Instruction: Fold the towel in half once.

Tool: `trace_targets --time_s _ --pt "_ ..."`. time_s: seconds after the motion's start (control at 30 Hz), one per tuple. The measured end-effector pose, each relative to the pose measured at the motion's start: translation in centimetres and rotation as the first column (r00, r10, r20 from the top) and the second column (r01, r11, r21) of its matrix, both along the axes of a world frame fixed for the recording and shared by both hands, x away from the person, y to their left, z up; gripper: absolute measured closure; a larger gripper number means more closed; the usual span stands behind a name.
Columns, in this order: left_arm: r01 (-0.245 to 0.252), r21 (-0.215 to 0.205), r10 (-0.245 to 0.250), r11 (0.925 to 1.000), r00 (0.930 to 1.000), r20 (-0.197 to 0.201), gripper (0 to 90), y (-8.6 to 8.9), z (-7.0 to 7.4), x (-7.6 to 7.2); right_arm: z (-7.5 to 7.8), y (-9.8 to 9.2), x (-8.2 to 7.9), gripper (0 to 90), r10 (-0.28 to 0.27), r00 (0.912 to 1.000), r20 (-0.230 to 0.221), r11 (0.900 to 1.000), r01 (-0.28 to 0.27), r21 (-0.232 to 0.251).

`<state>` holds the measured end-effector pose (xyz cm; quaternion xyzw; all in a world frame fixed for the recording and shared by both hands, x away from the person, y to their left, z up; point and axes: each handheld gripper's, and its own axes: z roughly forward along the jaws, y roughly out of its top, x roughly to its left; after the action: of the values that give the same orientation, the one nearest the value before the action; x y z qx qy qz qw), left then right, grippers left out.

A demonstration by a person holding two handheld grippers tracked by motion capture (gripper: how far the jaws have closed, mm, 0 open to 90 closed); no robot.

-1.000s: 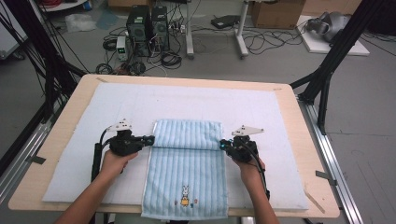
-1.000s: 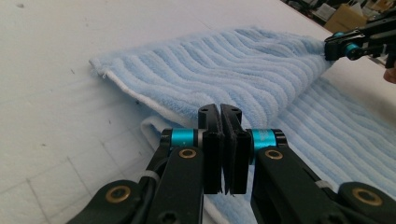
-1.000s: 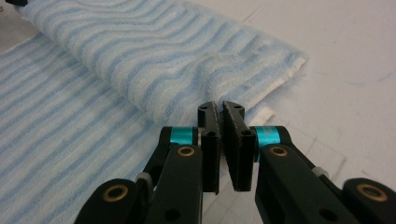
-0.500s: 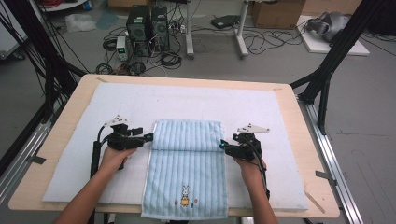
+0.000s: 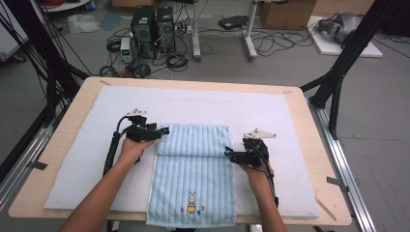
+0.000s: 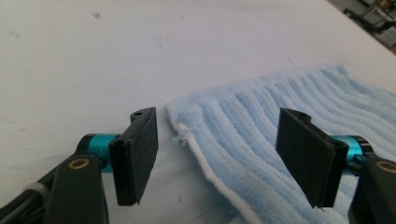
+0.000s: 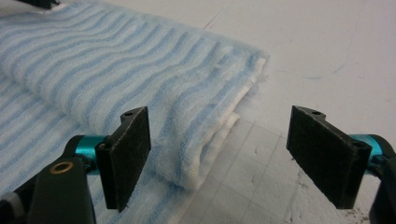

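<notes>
Holding both tongs released, you have nothing between the jaws. Your right tongs [image 5: 227, 155], whose jaws have just been opening, sit just beside the towel's [image 5: 193, 166] right edge at the fold; your left tongs [image 5: 166, 130] sit at the towel's far left corner. The fold runs crosswise between your hands, and the towel's near end hangs over the worktop [image 5: 316, 121] edge. Your right gripper view shows the doubled layers [image 7: 205, 154] at the fold; your left gripper view shows the corner's frayed hem [image 6: 184, 135].
</notes>
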<state>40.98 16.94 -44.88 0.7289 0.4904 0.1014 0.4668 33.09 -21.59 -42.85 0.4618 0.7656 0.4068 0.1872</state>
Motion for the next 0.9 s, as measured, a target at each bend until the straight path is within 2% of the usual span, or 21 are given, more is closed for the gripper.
trace_targets --time_s 0.03,0.07,0.17,0.27,0.3,0.33,0.37,0.4,0.47,0.6,0.67,0.73,0.77,0.87,0.9 --pt "0.000 0.021 0.000 0.9998 1.0000 0.005 32.0 -0.3 -0.1 0.0 0.0 0.0 0.0 21.2 0.003 1.0000 0.000 1.000 -0.003 0.002" --pt "0.002 0.037 -0.002 0.9993 1.0000 0.003 39.1 -0.6 -0.2 0.0 0.0 -0.1 0.0 21.2 0.003 1.0000 0.007 1.000 -0.003 0.003" --pt "0.002 0.071 -0.003 0.9975 0.9999 0.014 40.9 -1.2 -0.3 -0.1 0.0 -0.1 0.1 21.2 0.006 1.0000 0.007 1.000 -0.006 0.004" --pt "0.003 0.050 -0.004 0.9987 0.9999 0.013 48.9 -1.2 -0.4 -0.1 -0.1 -0.1 0.1 21.2 0.006 1.0000 0.002 1.000 -0.006 0.003" --pt "0.010 0.053 -0.011 0.9986 0.9999 0.014 53.1 -1.2 -0.4 -0.1 -0.1 -0.1 0.1 21.2 0.009 1.0000 0.004 1.000 -0.009 0.003" --pt "0.020 0.054 -0.021 0.9983 0.9997 0.013 64.2 -1.3 -0.4 -0.2 -0.1 -0.1 0.2 21.2 0.009 1.0000 0.002 1.000 -0.009 0.000" --pt "0.035 0.059 -0.036 0.9976 0.9991 0.020 64.2 -1.3 -0.4 -0.2 -0.1 -0.1 0.2 21.2 0.009 1.0000 0.002 1.000 -0.009 0.000" --pt "0.052 0.060 -0.054 0.9968 0.9982 0.026 75.3 -1.4 -0.3 -0.3 -0.2 0.0 0.2 21.2 0.006 1.0000 -0.003 1.000 -0.006 0.001" --pt "0.082 0.040 -0.083 0.9959 0.9962 0.027 84.0 -1.4 -0.2 -0.4 -0.2 -0.1 0.3 21.2 0.003 1.0000 0.001 1.000 -0.003 0.008" --pt "0.101 -0.015 -0.100 0.9948 0.9938 0.050 86.3 -1.0 0.4 -0.6 -0.1 -0.4 1.1 21.8 -0.011 0.9999 -0.002 0.999 0.012 0.033" --pt "0.103 -0.040 -0.101 0.9938 0.9938 0.045 86.4 -0.7 0.7 -0.7 0.2 -0.7 1.9 25.9 -0.020 0.9996 -0.018 0.998 0.021 0.057" --pt "0.107 -0.043 -0.105 0.9933 0.9931 0.053 86.7 -0.5 0.9 -0.8 0.5 -0.8 2.8 29.2 -0.024 0.9991 -0.034 0.996 0.027 0.083" --pt "0.107 -0.048 -0.105 0.9931 0.9930 0.055 87.0 -0.4 1.0 -0.8 0.6 -0.5 3.9 32.6 -0.012 0.9981 -0.060 0.996 0.017 0.082" --pt "0.110 -0.075 -0.106 0.9911 0.9932 0.049 87.1 -0.1 1.1 -0.8 0.4 0.0 4.6 36.3 -0.004 0.9967 -0.081 0.998 0.009 0.064" --pt "0.111 -0.085 -0.107 0.9902 0.9932 0.046 87.2 -0.1 1.1 -0.8 0.3 0.4 5.1 38.4 0.005 0.9948 -0.102 0.999 0.000 0.054"
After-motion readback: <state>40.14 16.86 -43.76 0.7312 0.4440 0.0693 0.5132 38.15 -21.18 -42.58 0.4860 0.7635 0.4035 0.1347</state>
